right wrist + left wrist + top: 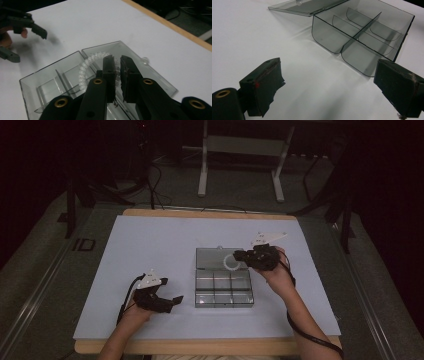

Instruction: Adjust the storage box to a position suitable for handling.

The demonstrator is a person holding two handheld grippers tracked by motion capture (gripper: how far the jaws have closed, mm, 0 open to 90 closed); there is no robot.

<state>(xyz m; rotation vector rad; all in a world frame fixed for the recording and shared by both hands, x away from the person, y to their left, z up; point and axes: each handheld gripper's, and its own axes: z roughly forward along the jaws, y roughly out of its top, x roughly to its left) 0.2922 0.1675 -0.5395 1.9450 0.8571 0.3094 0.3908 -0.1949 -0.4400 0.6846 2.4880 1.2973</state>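
A white coiled ring (pixel 86 68), a spiral hair tie by its look, hangs from the right gripper (pixel 117 75), whose jaws are clenched on one side of the loop with only a narrow slit between them. In the high view the ring (pixel 231 262) shows as a pale circle over the open lid (pixel 212 258) of a clear plastic box (pixel 223 290), close to the hinge line where lid and tray meet. In the right gripper view the loop curves out to the left of the jaws, above the edge between the lid (pixel 140 67) and the nearest compartments; whether its lower part touches the plastic cannot be told. The box (pixel 47 82) is smoky and transparent, split by thin dividers into a grid of small compartments, and its lid lies flat on the surface on the far side, a small knob at its outer edge. The right gripper (pixel 243 255) comes in from the right of the box, held in the person's right hand (pixel 278 272). The left gripper (pixel 174 301) rests well apart from the ring, just left of the box's near corner, its jaws spread wide and holding nothing; in its own view the left gripper (pixel 329 85) looks across bare surface toward the box (pixel 359 35). Everything sits on a white sheet (pixel 150 245) that covers the wooden surface (pixel 205 213).
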